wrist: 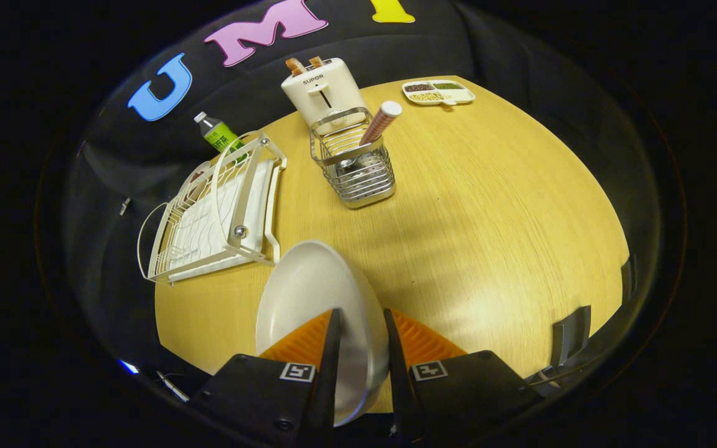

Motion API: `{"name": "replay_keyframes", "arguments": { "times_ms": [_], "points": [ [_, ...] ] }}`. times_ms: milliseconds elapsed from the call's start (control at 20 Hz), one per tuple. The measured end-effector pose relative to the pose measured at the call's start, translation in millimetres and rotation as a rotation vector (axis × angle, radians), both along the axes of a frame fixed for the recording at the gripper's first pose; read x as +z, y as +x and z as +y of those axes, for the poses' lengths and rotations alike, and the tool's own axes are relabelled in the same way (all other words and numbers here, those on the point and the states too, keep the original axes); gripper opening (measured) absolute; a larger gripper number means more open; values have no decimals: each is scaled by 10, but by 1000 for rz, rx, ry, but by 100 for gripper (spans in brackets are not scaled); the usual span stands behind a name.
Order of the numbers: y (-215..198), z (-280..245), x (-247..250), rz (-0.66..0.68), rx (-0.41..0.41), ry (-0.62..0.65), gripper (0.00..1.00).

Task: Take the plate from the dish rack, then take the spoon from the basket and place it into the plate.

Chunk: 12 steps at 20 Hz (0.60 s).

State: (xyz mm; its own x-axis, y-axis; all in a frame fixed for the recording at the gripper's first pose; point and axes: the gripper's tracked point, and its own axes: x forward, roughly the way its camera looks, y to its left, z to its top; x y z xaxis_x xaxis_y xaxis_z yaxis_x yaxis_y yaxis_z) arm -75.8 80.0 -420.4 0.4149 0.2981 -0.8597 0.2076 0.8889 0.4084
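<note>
Both fingers [332, 330] clamped on plate [309, 292] rim

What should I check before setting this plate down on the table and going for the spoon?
1. Plate out of the dish rack: ok.
2. Gripper gripping the plate's rim, one finger each side: ok, though the contact is partly hidden.
3. Bare table ahead of the fingers for set-down: ok.
4. Spoon in the basket, handle sticking up: ok.
5. Toaster close behind the basket, approach room: cannot tell.
</note>
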Motion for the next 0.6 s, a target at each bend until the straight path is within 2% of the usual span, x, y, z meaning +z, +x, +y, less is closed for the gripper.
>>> {"name": "replay_keyframes", "arguments": {
  "times_ms": [100, 200, 250, 450, 550, 600],
  "points": [
    [-3, -126, -90, 17, 16, -86, 48],
    [-2, -294, -142, 23, 30, -170, 48],
    [18, -326, -111, 19, 28, -180, 46],
    [123, -478, 161, -48, 33, -179, 52],
    [194, -533, 444, -115, 44, -155, 55],
    [256, -547, 633, -161, 51, -139, 61]
  ]
}}
